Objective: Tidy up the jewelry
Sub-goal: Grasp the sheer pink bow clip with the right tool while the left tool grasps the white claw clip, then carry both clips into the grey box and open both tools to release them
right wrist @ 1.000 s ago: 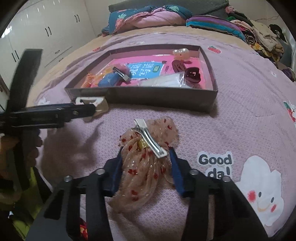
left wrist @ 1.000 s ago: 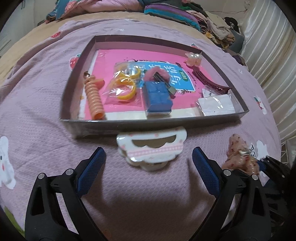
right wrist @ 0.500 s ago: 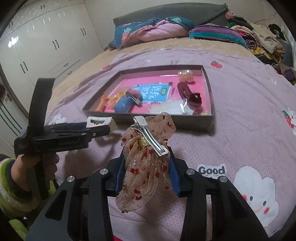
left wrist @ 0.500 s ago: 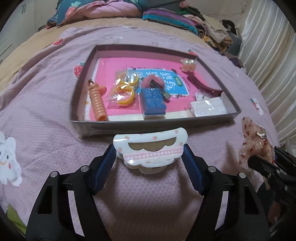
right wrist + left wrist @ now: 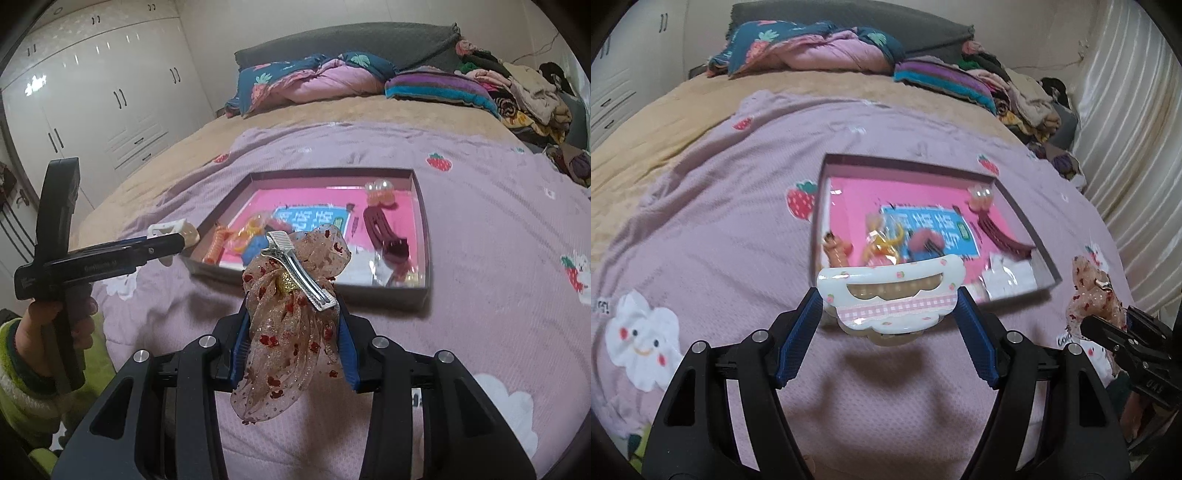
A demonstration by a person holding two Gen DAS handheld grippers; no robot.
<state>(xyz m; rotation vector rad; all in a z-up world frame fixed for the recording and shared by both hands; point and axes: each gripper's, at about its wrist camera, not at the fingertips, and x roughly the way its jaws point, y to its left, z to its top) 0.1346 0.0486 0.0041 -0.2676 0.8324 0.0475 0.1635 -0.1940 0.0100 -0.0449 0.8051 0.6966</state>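
Nearest the right wrist camera, the right claw (image 5: 291,343) is clamped on a sheer bow hair clip (image 5: 291,317) dotted with red; its tails hang down between the pads, and the metal clip bar runs diagonally across the top, from upper left to lower right. In the left wrist view, the left claw (image 5: 890,314) is closed on a white cloud-shaped hair claw clip (image 5: 890,295), gripped at its two short ends, so that the clip's long axis lies crosswise between the pads. Both pieces are held clear of the lilac bedspread (image 5: 701,258) — neither touches the bed.

Beyond both claws, straight ahead and lower down, the shallow box (image 5: 424,236) with the pink floor is seen, its near wall facing the claws. In it lie an orange coil hair tie (image 5: 214,247), yellow rings in a clear bag (image 5: 882,236) and a dark red claw clip (image 5: 384,236); the rest is too blurred to name.

The coming move is judged to turn on one relation — the box lies forward of both claws, past its near wall. The left claw appears nearer to that wall, at the box's left end; the right claw is opposite its middle. The cloud clip's long axis is already about parallel to the near wall.
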